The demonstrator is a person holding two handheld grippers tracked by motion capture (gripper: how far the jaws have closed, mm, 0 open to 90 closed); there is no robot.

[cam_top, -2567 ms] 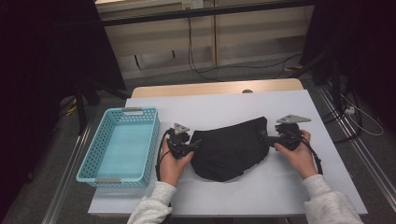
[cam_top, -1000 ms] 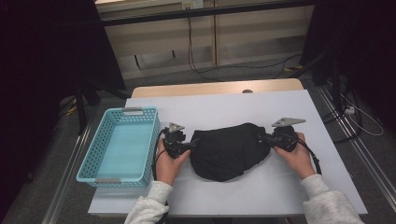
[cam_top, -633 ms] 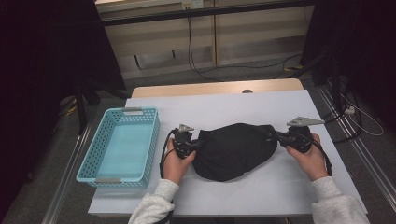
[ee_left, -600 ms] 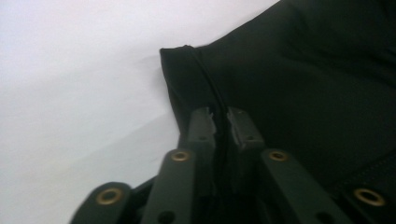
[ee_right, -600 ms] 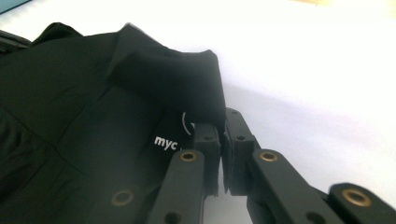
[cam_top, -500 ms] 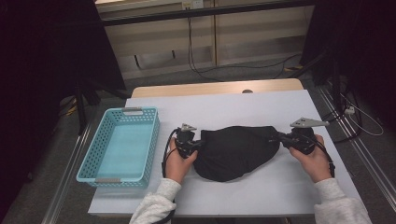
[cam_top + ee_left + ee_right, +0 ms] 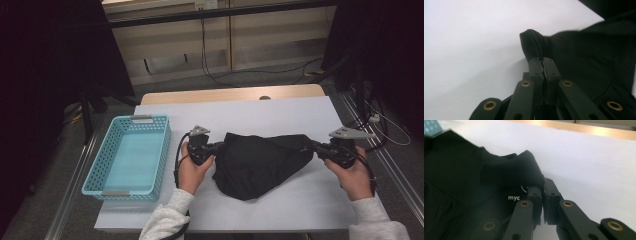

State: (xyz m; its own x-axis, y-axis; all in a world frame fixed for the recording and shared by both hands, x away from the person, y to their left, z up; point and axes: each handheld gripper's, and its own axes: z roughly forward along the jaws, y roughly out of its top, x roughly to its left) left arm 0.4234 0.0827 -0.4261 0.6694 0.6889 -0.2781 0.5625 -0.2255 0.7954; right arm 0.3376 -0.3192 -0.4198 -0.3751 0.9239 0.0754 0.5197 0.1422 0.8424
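A black garment (image 7: pixel 260 162) lies stretched across the middle of the white table (image 7: pixel 280 115). My left gripper (image 7: pixel 218 146) is shut on its left edge; in the left gripper view a fold of the black garment (image 7: pixel 534 47) is pinched between the closed jaws of the left gripper (image 7: pixel 543 61). My right gripper (image 7: pixel 314 146) is shut on the right edge. In the right gripper view the black garment (image 7: pixel 506 172), with small white lettering, bunches at the tips of the right gripper (image 7: pixel 543 185). A hand holds each gripper.
A light blue plastic basket (image 7: pixel 131 155) stands at the table's left side, with nothing in it. A wooden strip (image 7: pixel 230 94) runs along the table's far edge. Cables lie on the floor behind and to the right.
The left gripper's jaws have closed on the garment's left edge. The right gripper has moved to the right with the cloth's edge, and the garment is pulled out wider.
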